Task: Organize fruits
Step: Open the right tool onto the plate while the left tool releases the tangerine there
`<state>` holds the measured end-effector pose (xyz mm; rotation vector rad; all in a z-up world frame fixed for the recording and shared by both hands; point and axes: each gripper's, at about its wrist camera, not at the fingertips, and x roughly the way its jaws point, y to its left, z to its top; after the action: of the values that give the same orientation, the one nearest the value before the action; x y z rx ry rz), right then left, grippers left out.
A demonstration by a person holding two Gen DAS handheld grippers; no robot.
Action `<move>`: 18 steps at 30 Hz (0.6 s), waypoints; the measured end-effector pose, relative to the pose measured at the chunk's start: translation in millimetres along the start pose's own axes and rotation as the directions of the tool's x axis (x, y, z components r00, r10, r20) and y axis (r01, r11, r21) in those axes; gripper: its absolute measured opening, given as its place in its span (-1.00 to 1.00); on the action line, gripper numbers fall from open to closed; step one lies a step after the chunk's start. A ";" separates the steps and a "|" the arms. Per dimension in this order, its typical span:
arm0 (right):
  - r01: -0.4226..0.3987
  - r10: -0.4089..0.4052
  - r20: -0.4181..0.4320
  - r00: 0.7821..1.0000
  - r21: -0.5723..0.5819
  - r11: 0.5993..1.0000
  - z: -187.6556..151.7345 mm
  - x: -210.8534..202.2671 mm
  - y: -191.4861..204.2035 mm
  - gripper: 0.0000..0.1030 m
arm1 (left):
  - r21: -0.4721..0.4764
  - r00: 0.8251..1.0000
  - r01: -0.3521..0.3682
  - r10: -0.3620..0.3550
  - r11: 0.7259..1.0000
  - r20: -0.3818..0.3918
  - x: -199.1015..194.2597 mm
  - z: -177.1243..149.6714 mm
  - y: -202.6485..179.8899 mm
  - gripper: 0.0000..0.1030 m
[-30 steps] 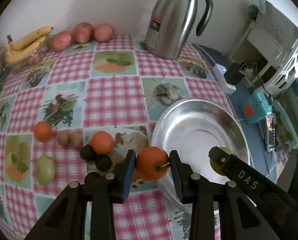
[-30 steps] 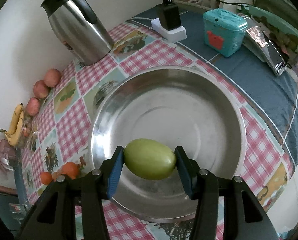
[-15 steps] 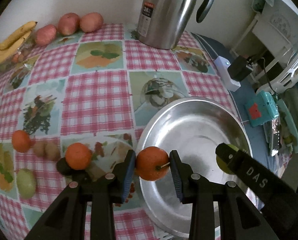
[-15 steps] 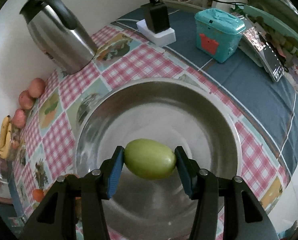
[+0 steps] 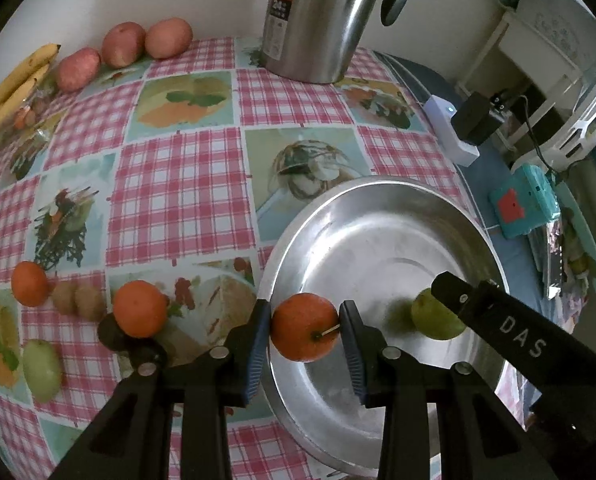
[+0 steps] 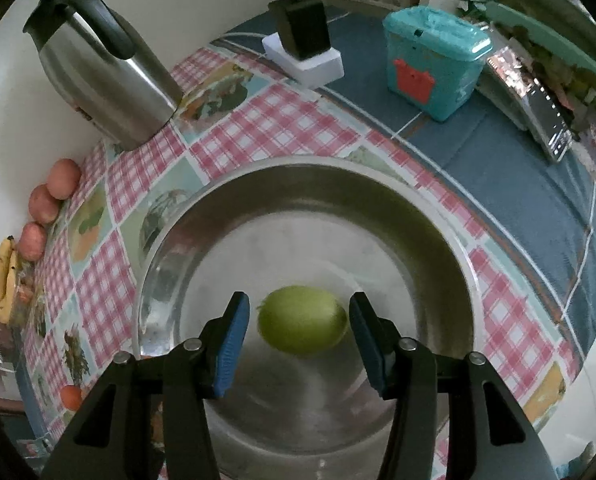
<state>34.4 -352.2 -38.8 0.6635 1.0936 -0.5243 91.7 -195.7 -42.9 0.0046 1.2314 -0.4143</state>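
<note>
Checked surface beside the steel bowl: left tongs clench a firm, light orange across its middle over the rim, while right tongs stand released around the smooth, roll-prone green fruit inside the bowl.

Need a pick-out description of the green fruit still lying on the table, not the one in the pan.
Start from the steel pan on the checked tablecloth, then go to the cluster of loose fruit on the cloth beside it. The green fruit lies at the cluster's near outer edge, nearer than the oranges and two brown kiwis. It is the only pale green, oval one there.
</note>
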 end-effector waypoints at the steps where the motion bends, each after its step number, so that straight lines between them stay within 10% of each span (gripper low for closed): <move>1: -0.001 0.001 -0.001 1.000 0.001 1.000 -0.3 -0.2 -0.2 0.06 | -0.001 1.000 0.001 -0.001 1.000 -0.001 -0.6 -0.4 0.1 -0.26; 18: -0.011 0.014 0.064 0.998 -0.049 0.999 -0.5 -22.5 8.9 0.06 | -0.020 1.000 0.002 -0.001 1.000 0.011 -23.8 -4.2 6.9 -0.22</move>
<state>31.7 -344.1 -16.1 0.6066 1.0375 -0.5035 83.6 -181.2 -24.1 -0.0154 1.2247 -0.4032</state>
